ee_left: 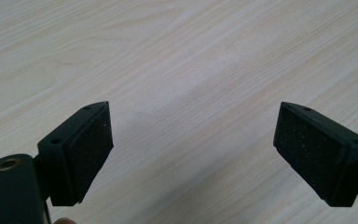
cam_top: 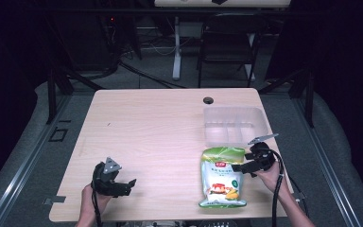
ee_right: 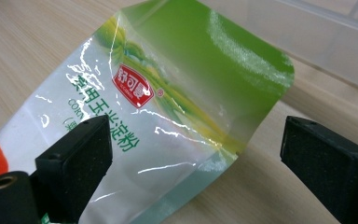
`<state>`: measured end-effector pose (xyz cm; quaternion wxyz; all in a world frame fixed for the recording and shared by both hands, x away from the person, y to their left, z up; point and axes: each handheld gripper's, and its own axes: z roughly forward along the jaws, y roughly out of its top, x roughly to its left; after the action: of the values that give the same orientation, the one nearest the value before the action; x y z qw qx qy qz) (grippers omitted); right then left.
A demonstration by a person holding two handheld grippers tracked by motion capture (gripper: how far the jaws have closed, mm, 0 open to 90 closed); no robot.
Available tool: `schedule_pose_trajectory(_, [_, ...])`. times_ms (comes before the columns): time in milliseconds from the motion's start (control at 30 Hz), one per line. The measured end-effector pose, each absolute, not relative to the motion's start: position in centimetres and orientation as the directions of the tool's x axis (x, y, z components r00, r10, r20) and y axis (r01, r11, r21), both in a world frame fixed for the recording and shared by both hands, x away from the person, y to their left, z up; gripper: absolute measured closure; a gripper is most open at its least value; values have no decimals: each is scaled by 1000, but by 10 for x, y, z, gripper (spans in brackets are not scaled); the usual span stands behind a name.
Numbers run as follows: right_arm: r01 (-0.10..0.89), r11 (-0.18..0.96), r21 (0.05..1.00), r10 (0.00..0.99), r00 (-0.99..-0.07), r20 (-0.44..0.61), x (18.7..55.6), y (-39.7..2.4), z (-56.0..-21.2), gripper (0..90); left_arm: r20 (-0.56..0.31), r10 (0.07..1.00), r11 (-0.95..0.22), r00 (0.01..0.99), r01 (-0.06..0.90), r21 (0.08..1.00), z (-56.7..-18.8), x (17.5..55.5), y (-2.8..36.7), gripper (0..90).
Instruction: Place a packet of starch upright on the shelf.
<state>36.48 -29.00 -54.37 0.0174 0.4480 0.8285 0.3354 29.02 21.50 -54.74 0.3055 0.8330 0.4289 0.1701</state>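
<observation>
The snack bag (ee_right: 135,116), printed "CORN" beneath a red logo, lies between the right gripper (ee_right: 193,158)'s gaping jaws; the left gripper (ee_left: 193,154) gapes empty.

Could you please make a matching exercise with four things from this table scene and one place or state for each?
Things:
1. snack bag
2. clear tray
3. left gripper
4. right gripper

Places or states:
A. open over bare wood
B. behind the bag, empty
C. open at the bag's corner
D. lying flat at the near edge

Pairs: 1-D, 2-B, 3-A, 4-C
</observation>
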Motion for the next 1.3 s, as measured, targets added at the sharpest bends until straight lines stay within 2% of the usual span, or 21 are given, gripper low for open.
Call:
schedule_pose_trajectory(200, [728,378,572,748,-604,275,372,-286,-545,106,28,820,-444,572,604,662,-546,289,214,116])
schedule_pose_trajectory(467, [746,367,556,726,-603,331,386,-283,-551,157,35,814,-450,580,591,669,-545,288,214,117])
schedule_pose_trajectory(867, [734,404,547,702,-631,329,387,-275,-556,351,39,812,-453,582,587,671,-544,288,214,119])
schedule_pose_trajectory(933, [728,415,545,699,-639,321,387,-274,-556,360,38,812,-452,583,587,672,-544,288,214,120])
schedule_pose_trajectory(1033, [728,417,544,701,-638,317,385,-272,-556,441,37,813,-453,580,591,667,-545,288,215,121])
schedule_pose_trajectory(1300, [730,413,544,693,-640,333,383,-271,-556,545,39,813,-454,581,591,667,-545,288,215,121])
